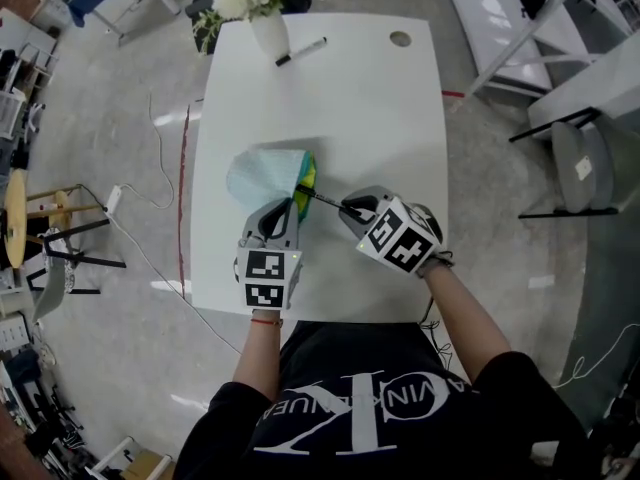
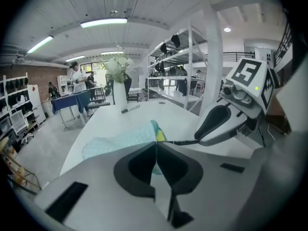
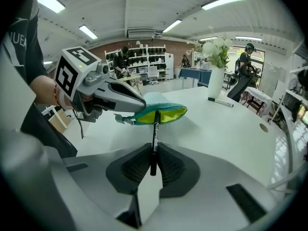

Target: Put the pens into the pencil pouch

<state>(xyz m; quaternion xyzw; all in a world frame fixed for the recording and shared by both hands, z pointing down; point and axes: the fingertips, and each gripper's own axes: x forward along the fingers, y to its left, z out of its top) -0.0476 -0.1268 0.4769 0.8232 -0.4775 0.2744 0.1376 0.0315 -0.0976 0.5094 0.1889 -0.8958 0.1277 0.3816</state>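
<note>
A teal pencil pouch (image 1: 265, 175) with a yellow-green lining lies on the white table (image 1: 350, 108); its mouth gapes to the right. My left gripper (image 1: 290, 206) is shut on the pouch's near edge (image 2: 155, 139) and holds that side up off the table. My right gripper (image 1: 347, 206) is shut on a black pen (image 3: 155, 136). The pen's tip sits at the pouch's open mouth (image 3: 161, 113). The left gripper (image 3: 120, 99) pinches the pouch rim just left of the pen. A second black pen (image 1: 301, 51) lies at the table's far side, beside the vase.
A white vase of pale flowers (image 1: 262, 13) stands at the far edge of the table. A round cable hole (image 1: 400, 39) is at the far right corner. A chair (image 1: 575, 168) and shelving stand on the floor to the right.
</note>
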